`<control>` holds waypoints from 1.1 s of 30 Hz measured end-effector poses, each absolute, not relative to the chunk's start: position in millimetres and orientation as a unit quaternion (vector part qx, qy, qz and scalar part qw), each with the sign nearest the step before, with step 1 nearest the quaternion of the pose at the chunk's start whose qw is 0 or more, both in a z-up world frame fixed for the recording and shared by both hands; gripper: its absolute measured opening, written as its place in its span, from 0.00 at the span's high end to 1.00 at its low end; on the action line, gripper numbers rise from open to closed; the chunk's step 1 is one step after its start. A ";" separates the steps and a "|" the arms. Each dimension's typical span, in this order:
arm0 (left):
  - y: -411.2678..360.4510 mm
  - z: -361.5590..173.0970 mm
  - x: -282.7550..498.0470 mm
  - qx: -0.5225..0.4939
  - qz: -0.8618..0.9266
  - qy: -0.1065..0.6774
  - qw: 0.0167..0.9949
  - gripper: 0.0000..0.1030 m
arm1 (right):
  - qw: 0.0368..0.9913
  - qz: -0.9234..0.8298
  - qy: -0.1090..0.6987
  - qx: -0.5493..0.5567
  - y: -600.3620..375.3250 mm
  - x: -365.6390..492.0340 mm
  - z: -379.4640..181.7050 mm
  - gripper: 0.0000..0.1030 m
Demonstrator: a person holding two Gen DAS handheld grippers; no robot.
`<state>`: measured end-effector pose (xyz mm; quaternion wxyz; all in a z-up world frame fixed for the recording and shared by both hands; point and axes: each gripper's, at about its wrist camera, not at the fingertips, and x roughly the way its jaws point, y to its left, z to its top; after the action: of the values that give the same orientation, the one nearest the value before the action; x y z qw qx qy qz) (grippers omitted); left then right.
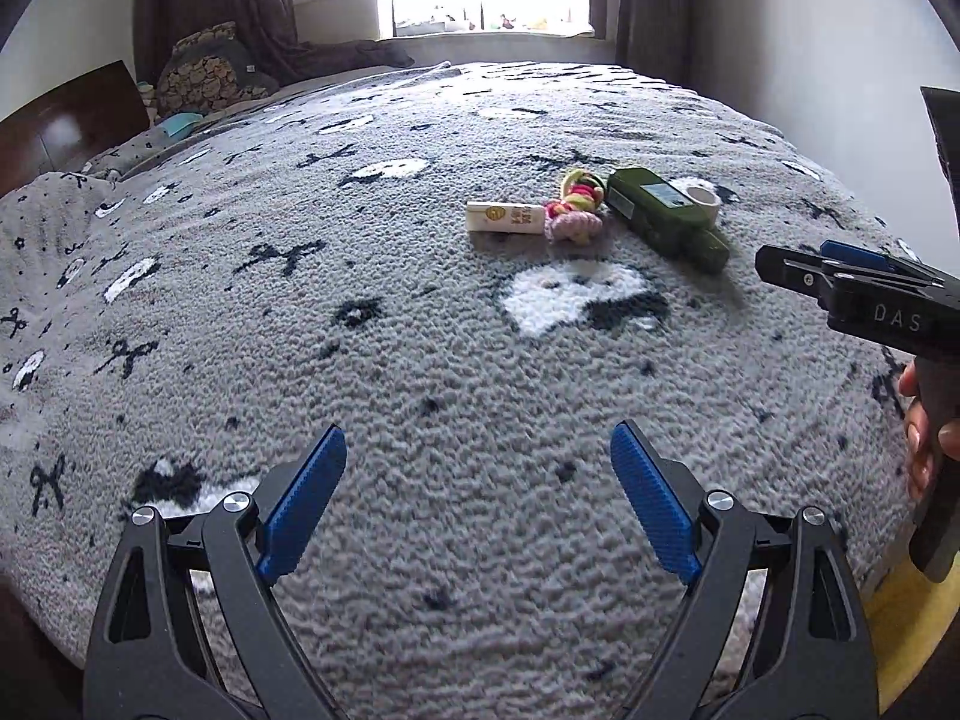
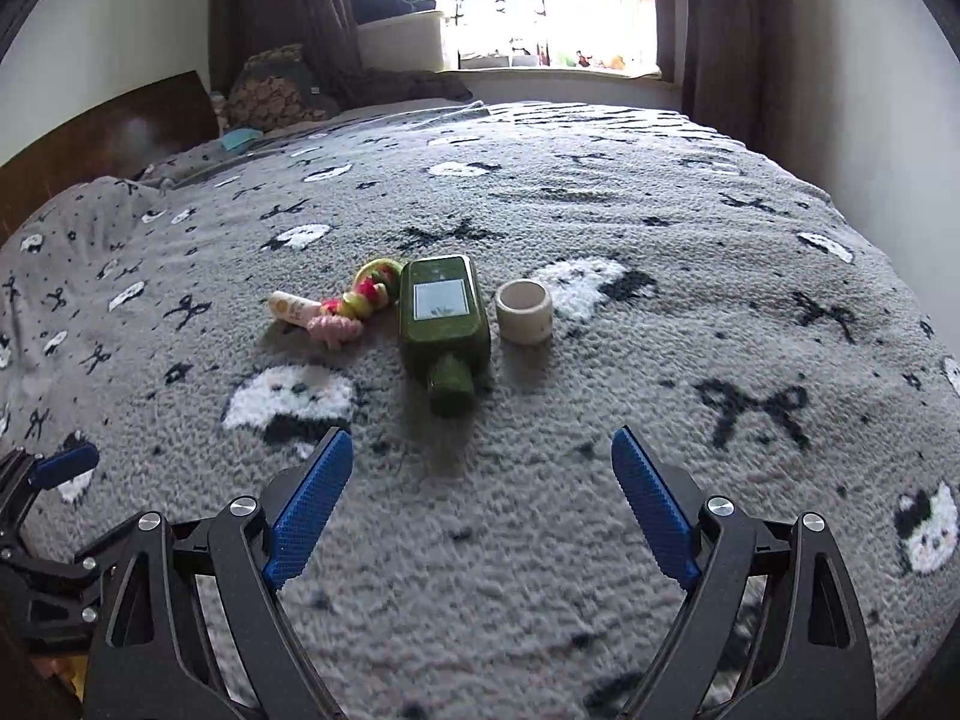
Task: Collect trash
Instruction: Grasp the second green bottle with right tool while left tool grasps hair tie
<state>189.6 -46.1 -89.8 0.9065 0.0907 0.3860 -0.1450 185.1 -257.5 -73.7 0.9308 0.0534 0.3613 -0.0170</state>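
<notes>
On the grey patterned bedspread (image 1: 420, 360) lie a green bottle (image 1: 666, 216) (image 2: 444, 324) on its side, a white tape roll (image 1: 703, 199) (image 2: 524, 311), a bundle of coloured hair ties (image 1: 573, 207) (image 2: 354, 306) and a small white tube (image 1: 505, 218) (image 2: 291, 307). My left gripper (image 1: 478, 501) is open and empty, well short of the items. My right gripper (image 2: 481, 501) is open and empty, pointing at the bottle's cap end from a short way back. The right gripper also shows in the left wrist view (image 1: 864, 294).
A dark wooden headboard (image 1: 66, 120) and pillows (image 1: 210, 69) are at the far left. A window (image 2: 552, 0) with brown curtains is beyond the bed. A wall (image 1: 840, 90) runs along the right. Something yellow (image 1: 906, 618) lies below the bed's near right edge.
</notes>
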 end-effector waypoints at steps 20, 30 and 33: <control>-76.6 -102.1 287.7 0.079 -0.132 0.401 0.903 0.18 | 0.909 0.000 0.416 0.035 -244.9 274.0 -91.8 0.48; -141.6 -91.4 295.4 0.094 -0.192 0.363 0.907 0.36 | 0.928 -0.014 0.372 0.004 -286.5 201.1 -50.5 0.48; -163.4 -89.9 307.2 0.105 -0.195 0.362 0.905 0.36 | 0.928 -0.012 0.373 0.010 -300.8 186.1 -48.3 0.48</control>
<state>307.2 -163.4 -89.9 0.9054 0.1045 0.3622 -0.1954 186.1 -300.8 -48.3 0.9276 0.0102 0.3732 -0.0119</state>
